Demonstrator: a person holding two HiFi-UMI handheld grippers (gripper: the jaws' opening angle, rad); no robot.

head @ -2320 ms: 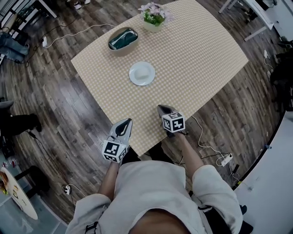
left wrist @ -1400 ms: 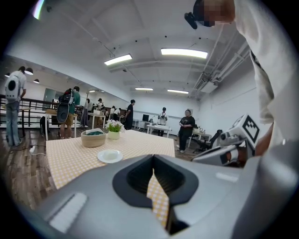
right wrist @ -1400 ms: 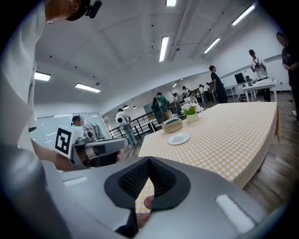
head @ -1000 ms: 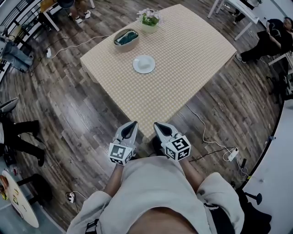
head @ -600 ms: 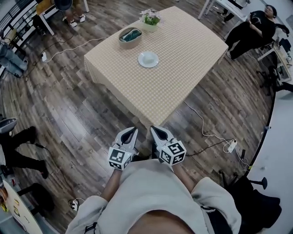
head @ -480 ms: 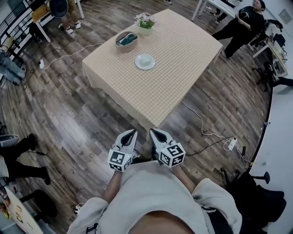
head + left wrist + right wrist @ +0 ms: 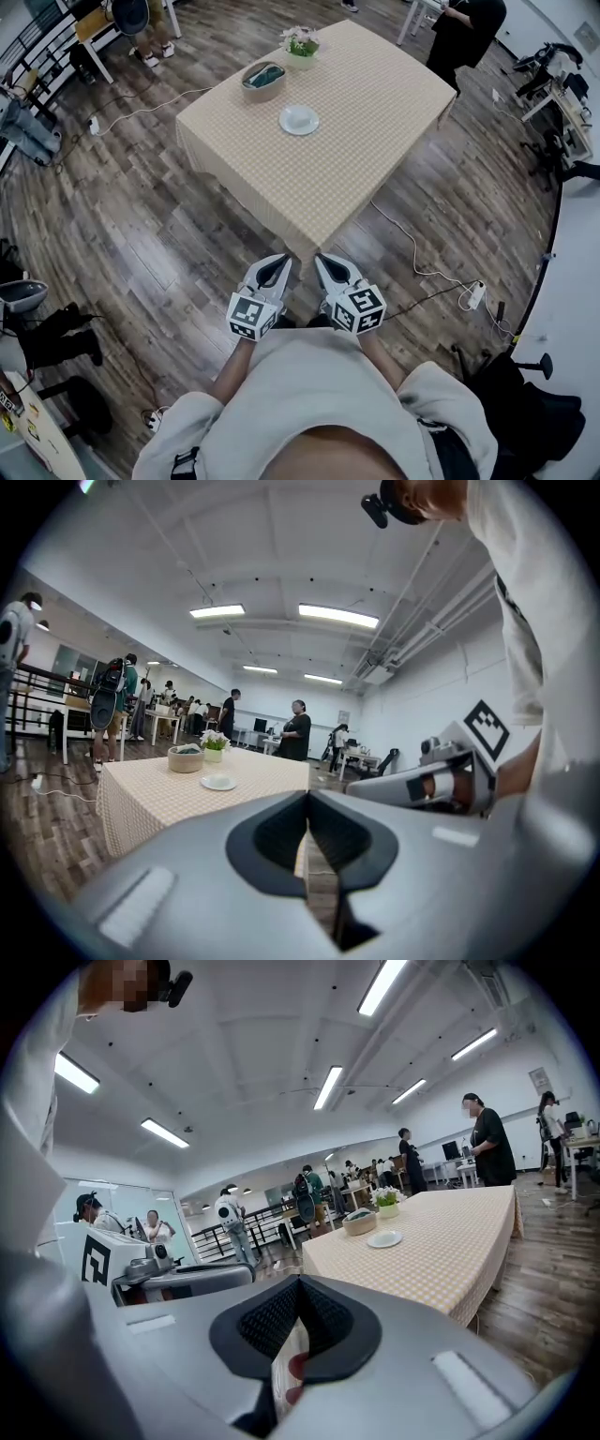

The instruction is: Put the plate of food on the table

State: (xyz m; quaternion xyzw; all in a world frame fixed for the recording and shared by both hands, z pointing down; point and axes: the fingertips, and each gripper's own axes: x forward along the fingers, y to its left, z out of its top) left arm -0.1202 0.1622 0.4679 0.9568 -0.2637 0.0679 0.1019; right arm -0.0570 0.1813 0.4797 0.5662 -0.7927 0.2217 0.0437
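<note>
On the tabletop (image 7: pixel 375 94), near a bowl (image 7: pixel 263 77) and a flower pot (image 7: pixel 302 42): the plate (image 7: pixel 299 119), already set down, contents too small to tell. Well apart from it, close to the person (image 7: pixel 309 394), left gripper (image 7: pixel 277 266) and right gripper (image 7: pixel 324 264), fingers (image 7: pixel 187 855) of both clenched on nothing. Looks like the placing step finished; nothing more called for than keeping clear.

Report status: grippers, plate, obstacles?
Left gripper, right gripper shut, empty, short of table. Plate on table, near bowl. Nothing in the way; person at far corner.
</note>
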